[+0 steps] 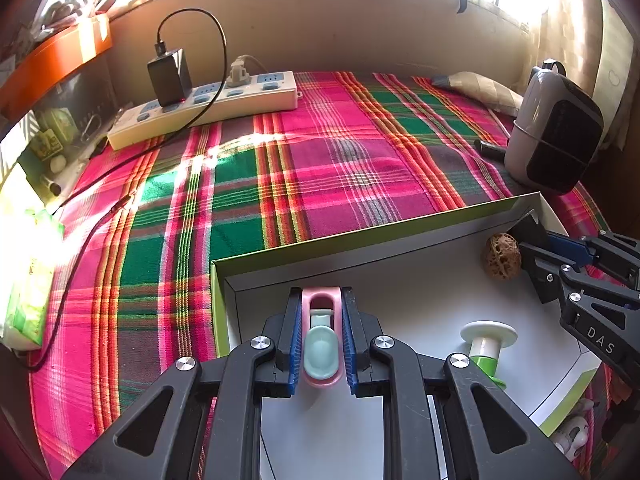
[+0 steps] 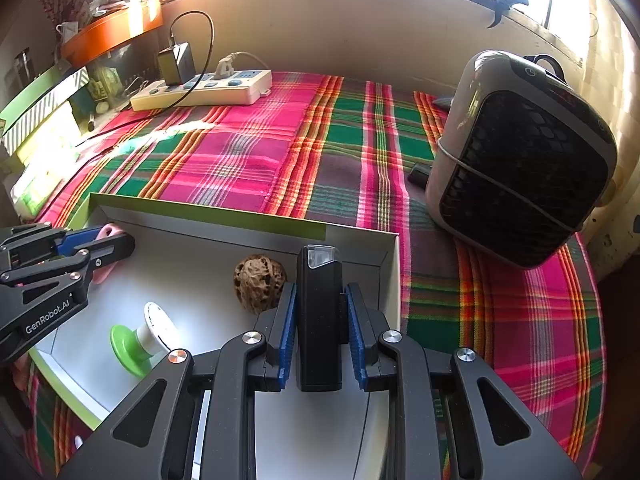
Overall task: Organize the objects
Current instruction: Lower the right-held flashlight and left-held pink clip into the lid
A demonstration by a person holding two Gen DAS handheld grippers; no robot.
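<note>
claws both sit closed over the white tray [image 1: 400, 256]: left claw [image 1: 321, 336] grips a pink clip [image 1: 322, 344] at its far left, right claw [image 2: 320, 320] grips a black lighter [image 2: 319, 320] far right, beside a walnut [image 2: 259, 282].

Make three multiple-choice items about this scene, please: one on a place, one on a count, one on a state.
1. Where does the walnut lie?
A. inside the white box
B. on the power strip
C. on the plaid cloth

2. How many loose things lie in the box, not held by any gripper?
A. none
B. two
C. five

3. What is the state of the left gripper?
A. open, holding nothing
B. shut on the pink clip
C. shut on the walnut

Key: 1 A, the walnut rests near the box's far wall. 2 B, only the walnut and the green spool. 3 B, blue pads press both sides of the clip.
</note>
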